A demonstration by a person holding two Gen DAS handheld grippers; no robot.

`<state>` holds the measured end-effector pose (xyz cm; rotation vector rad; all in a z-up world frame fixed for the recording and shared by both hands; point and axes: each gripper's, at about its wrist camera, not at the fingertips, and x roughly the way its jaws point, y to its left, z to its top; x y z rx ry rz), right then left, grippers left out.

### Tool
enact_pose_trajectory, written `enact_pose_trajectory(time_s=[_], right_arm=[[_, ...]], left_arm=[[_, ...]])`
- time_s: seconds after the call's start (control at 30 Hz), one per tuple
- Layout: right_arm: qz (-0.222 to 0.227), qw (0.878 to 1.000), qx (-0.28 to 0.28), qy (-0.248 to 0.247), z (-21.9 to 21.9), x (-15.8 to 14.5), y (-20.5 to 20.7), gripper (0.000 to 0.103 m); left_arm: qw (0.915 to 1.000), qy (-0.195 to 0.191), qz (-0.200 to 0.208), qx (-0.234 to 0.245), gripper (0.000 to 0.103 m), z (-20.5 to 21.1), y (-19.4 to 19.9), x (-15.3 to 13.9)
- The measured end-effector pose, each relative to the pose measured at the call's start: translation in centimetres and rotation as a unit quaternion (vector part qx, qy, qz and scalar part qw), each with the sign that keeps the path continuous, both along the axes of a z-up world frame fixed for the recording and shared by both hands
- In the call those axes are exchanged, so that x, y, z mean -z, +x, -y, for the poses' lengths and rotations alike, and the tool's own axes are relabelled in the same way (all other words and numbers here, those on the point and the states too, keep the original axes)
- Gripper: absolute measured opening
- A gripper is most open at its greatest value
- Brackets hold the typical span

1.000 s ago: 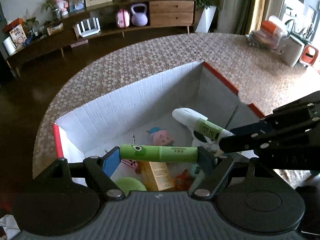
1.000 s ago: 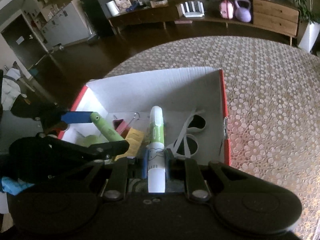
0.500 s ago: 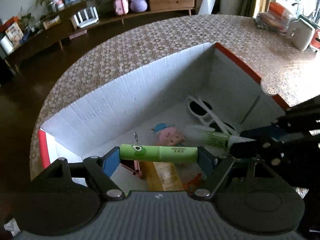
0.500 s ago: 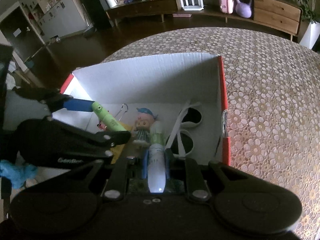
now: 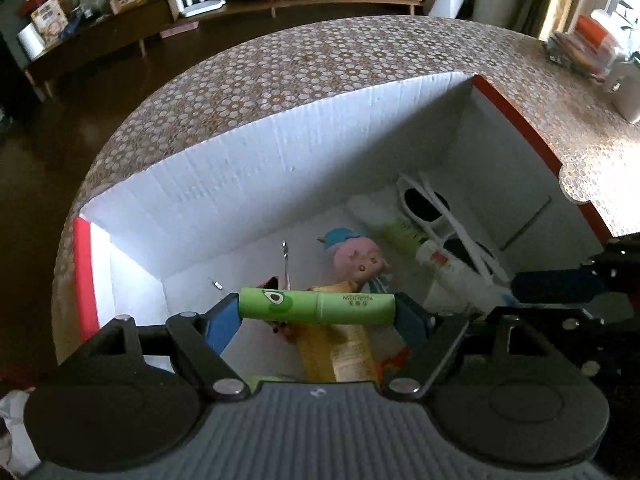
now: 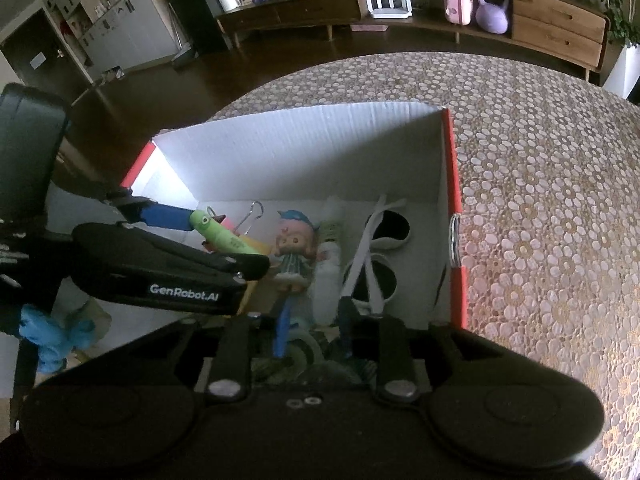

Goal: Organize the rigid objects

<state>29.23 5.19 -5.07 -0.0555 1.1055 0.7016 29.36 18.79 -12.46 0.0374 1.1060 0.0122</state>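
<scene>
My left gripper [image 5: 318, 312] is shut on a green tube [image 5: 316, 311] held crosswise above the white cardboard box [image 5: 240, 184]; the tube also shows in the right wrist view [image 6: 224, 236]. My right gripper [image 6: 312, 320] is open and empty over the box's near edge. A white and green tube [image 6: 329, 264] lies on the box floor just ahead of its fingers, between the pink doll [image 6: 296, 240] and white sunglasses [image 6: 380, 248]. It also shows in the left wrist view [image 5: 440, 260].
The box [image 6: 320, 160] has red rims and holds a doll [image 5: 358, 256], sunglasses [image 5: 444, 220], a yellow packet [image 5: 340, 352] and a metal clip [image 6: 250, 216]. It stands on a patterned round table [image 6: 540, 200]. A low wooden shelf unit [image 6: 400, 12] is beyond.
My right gripper has opened and let go of the white and green tube, which now lies in the box. My left gripper still holds the green tube, lower over the box.
</scene>
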Motion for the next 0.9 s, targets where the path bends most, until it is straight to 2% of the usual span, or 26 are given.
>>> enact_pose_trajectory(time_s=[0.43, 0.8, 0.9], right_arm=[[0.024, 1.0, 0.001, 0.018, 1.4, -3.3, -2.4, 0.04], [0.055, 0.998, -0.013, 0.042, 2.3, -6.5, -5.6, 0.067], [0.063, 0.997, -0.014, 0.046, 2.6, -7.1, -6.1, 0.077]], left_arm=[[0.998, -0.024, 0.049, -0.033, 0.081, -0.6, -4.1, -3.5], [0.992, -0.05, 0.103, -0.053, 0.082, -0.3, -8.6, -7.4], [0.9904, -0.033, 0.124, -0.052, 0.082, 0.1, -9.9, -8.3]])
